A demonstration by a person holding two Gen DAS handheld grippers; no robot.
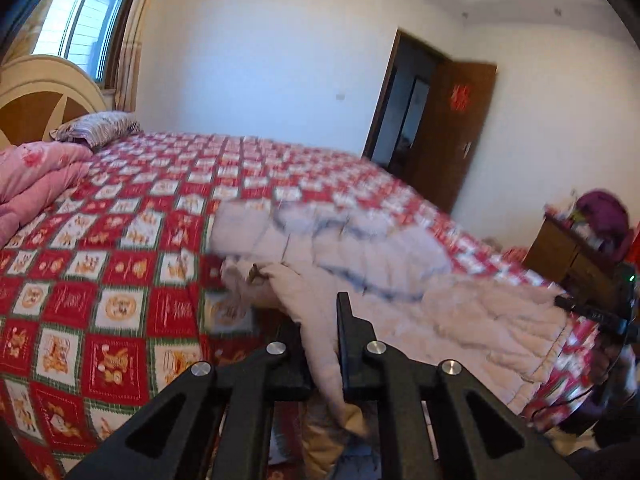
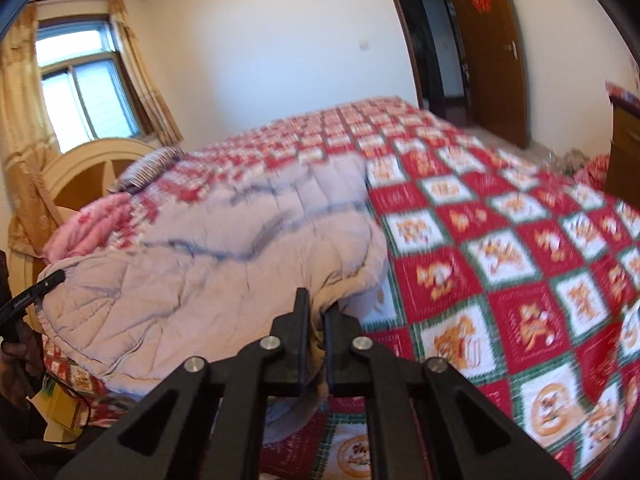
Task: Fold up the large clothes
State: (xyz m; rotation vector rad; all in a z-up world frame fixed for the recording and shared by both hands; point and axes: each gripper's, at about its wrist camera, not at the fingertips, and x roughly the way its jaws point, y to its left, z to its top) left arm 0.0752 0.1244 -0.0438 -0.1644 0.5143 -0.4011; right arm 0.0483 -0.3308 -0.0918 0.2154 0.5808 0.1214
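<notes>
Here, a pale quilted down coat (image 1: 360, 264) lies spread across the near half of a bed covered by a red-and-white patchwork bedspread (image 1: 120, 264), with one edge hanging over the bedside. The left gripper (image 1: 322, 344) has its fingers closed on a strip of the coat's fabric, likely a sleeve or hem, which runs between them and droops below. In the right wrist view the right gripper (image 2: 316, 320) is likewise clamped on a fold of the same coat (image 2: 208, 256), the fingers nearly together with cloth pinched between. Both views are smeared by motion, so exactly which part of the coat each gripper holds is hard to tell.

The main risk is slip: the padded fabric is thick and slick, and each grip seems to catch only a narrow edge, so a quick pull could draw it free on one side and leave the fold skewed. Uneven lifting could also drag the coat further over the bedside, where its hanging weight may pull the rest down. A pink duvet (image 1: 36, 176) and a striped pillow (image 1: 96, 130) lie well apart by the headboard.
</notes>
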